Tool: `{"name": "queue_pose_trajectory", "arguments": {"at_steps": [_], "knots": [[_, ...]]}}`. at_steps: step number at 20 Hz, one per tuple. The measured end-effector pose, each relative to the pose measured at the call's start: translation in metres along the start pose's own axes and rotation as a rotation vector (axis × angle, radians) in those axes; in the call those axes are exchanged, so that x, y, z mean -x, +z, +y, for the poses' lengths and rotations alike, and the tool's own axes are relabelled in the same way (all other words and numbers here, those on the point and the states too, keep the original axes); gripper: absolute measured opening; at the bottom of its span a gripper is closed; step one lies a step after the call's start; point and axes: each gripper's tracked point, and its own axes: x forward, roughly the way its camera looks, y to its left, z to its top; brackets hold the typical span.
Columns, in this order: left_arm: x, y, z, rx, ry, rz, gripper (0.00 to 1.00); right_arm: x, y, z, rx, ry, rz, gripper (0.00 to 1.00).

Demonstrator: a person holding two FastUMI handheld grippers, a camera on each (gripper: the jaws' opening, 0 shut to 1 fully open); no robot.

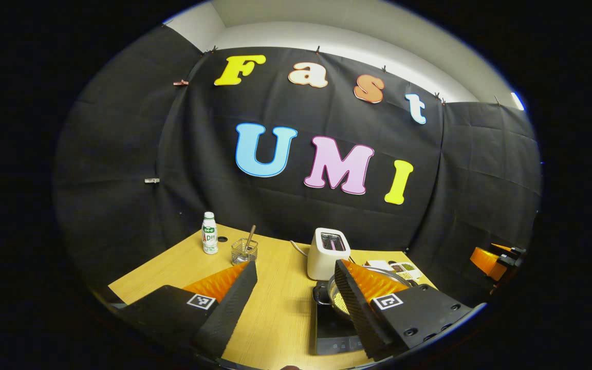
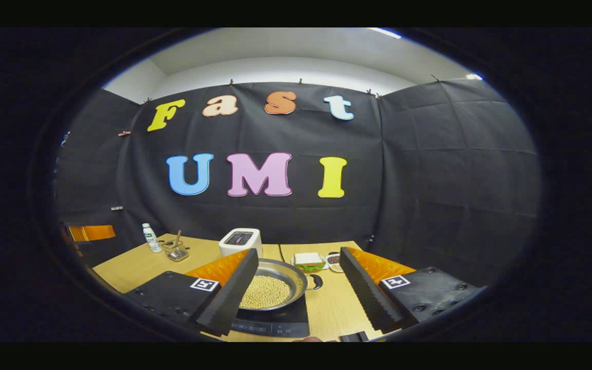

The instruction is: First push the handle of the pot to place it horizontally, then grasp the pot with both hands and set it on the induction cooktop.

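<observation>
Pot (image 2: pixel 271 288): sits on the black induction cooktop (image 2: pixel 280 321) at the table's near edge, its bowl filled with small pale beads; a short dark handle (image 2: pixel 315 281) sticks out on the side toward the sandwich.
Table (image 1: pixel 183 262): light wood, with a white toaster (image 1: pixel 328 252) just behind the pot, a white bottle (image 1: pixel 209 234) and a glass cup (image 1: pixel 244 251) farther off, and a sandwich (image 2: pixel 308 261) beside small dishes.
Left gripper (image 1: pixel 296 295): fingers spread wide, clamped on nothing, raised over the table with the pot behind its right finger.
Right gripper (image 2: pixel 298 288): fingers likewise apart and empty, the pot seen behind its left finger.
Risk: any low sweep of either tool could, by my reckoning, clip the rim or handle, skew the pot and scatter beads across the wood.
</observation>
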Motion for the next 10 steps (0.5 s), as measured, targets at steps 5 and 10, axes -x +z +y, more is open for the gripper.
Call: {"name": "queue_pose_trajectory", "arguments": {"at_steps": [5, 10], "knots": [[0.060, -0.002, 0.009, -0.071, 0.038, -0.064, 0.95, 0.041, -0.004, -0.017, -0.048, -0.061, -0.005, 0.93], [0.093, -0.013, -0.002, -0.079, 0.026, -0.056, 0.95, 0.073, -0.019, -0.025, -0.059, -0.079, 0.027, 0.98]]}}
